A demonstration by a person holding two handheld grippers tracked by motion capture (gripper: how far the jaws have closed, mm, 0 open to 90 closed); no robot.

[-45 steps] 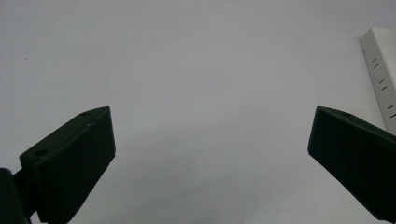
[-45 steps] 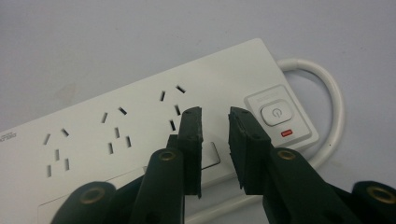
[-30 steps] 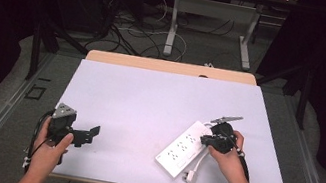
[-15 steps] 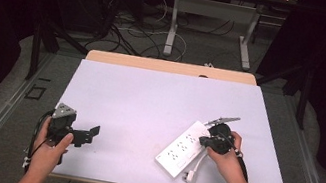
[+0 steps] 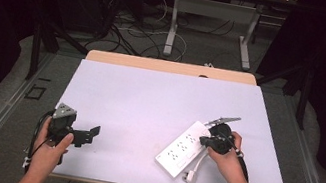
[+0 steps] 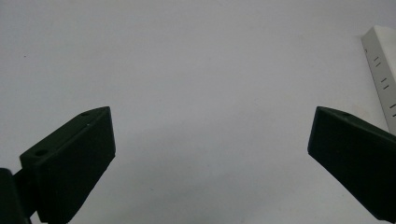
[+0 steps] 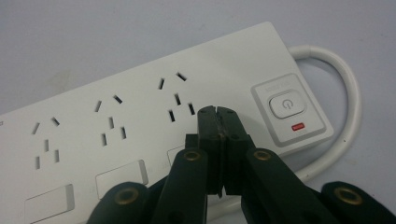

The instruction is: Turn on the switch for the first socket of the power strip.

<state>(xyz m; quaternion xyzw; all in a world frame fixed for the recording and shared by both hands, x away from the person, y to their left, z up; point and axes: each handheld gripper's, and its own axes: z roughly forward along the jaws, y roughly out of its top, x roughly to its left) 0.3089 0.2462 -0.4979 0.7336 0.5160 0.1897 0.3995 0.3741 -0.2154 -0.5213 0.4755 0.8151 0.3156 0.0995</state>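
1. Now, your target is the white power strip [image 5: 183, 148], lying at an angle on the near right part of the table [image 5: 149, 99], its switch end toward the far right and its plug [image 5: 190, 176] near the table's front edge.

2. Judging by the right gripper view, the step in hand is pressing the power button [image 7: 286, 103] at the strip's end. The right gripper [image 7: 218, 113] has its jaws shut together, holding nothing, with the tips hovering over the strip's face just beside the last socket [image 7: 176, 95] and a little short of the button.

3. Keep those jaws closed so they act as one blunt point. Slide the tips sideways toward the button before you go down, since at present they would land on bare plastic between socket and switch.

4. Come down square on the middle of the button, not its rim or the small red indicator [image 7: 297, 126] below it. Whether the tips already touch the strip cannot be told.

5. Press straight, not at a slant. The strip sits loose on a smooth surface, and I would expect it to skid or pivot under a sideways push.

6. Mind the white cable [image 7: 348, 88] looping beside the switch end; keep your hand off it so the strip isn't dragged.

7. Your left gripper [image 5: 88, 134] rests well apart at the near left, jaws spread wide and empty. You could bring it over to steady the strip's near end.
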